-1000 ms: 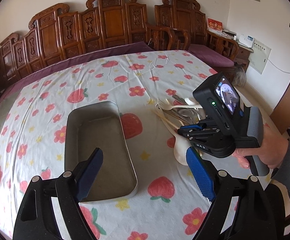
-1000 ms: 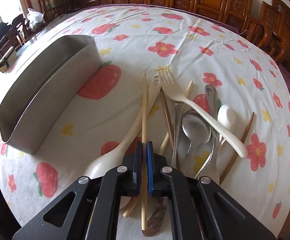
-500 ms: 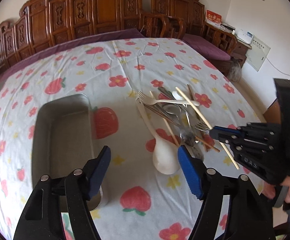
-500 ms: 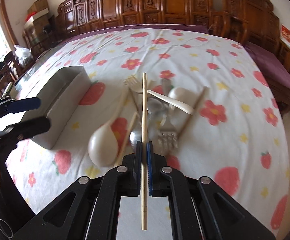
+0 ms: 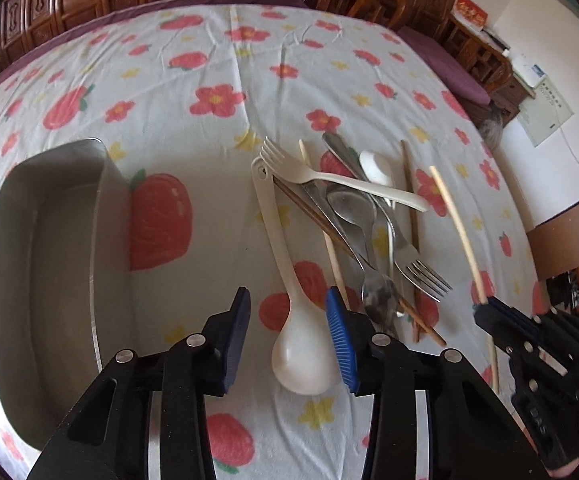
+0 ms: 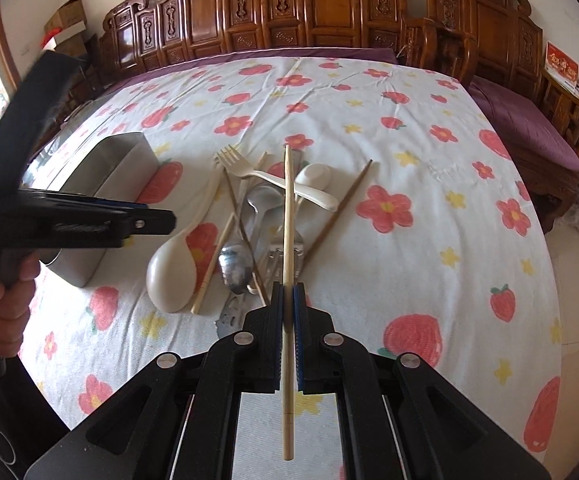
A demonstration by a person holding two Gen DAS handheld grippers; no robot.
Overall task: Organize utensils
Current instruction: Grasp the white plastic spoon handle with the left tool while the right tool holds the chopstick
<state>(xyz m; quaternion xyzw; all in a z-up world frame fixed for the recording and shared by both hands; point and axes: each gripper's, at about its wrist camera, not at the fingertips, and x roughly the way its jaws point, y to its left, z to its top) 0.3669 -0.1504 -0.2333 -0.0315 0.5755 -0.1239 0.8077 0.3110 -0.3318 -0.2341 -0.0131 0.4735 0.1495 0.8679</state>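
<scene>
My right gripper (image 6: 288,300) is shut on a pale wooden chopstick (image 6: 288,216) and holds it in the air over the utensil pile; it also shows in the left wrist view (image 5: 485,308) with the chopstick (image 5: 455,220). My left gripper (image 5: 287,320) is open, low over the bowl of a large cream ladle (image 5: 297,354). The pile holds a cream plastic fork (image 5: 329,178), metal spoons (image 5: 347,202), a metal fork (image 5: 421,270), a white soup spoon (image 5: 377,166) and dark chopsticks (image 5: 409,200). An empty metal tray (image 5: 41,264) sits to the left.
The table has a white cloth with red flowers and strawberries (image 6: 385,208). Carved wooden chairs (image 6: 329,8) line the far edge. The table's right edge (image 6: 557,240) drops to the floor. The left gripper and hand show in the right wrist view (image 6: 69,220).
My right gripper lifted the pale chopstick off the pile and drew back. My left gripper moved right and down from the tray to over the cream ladle.
</scene>
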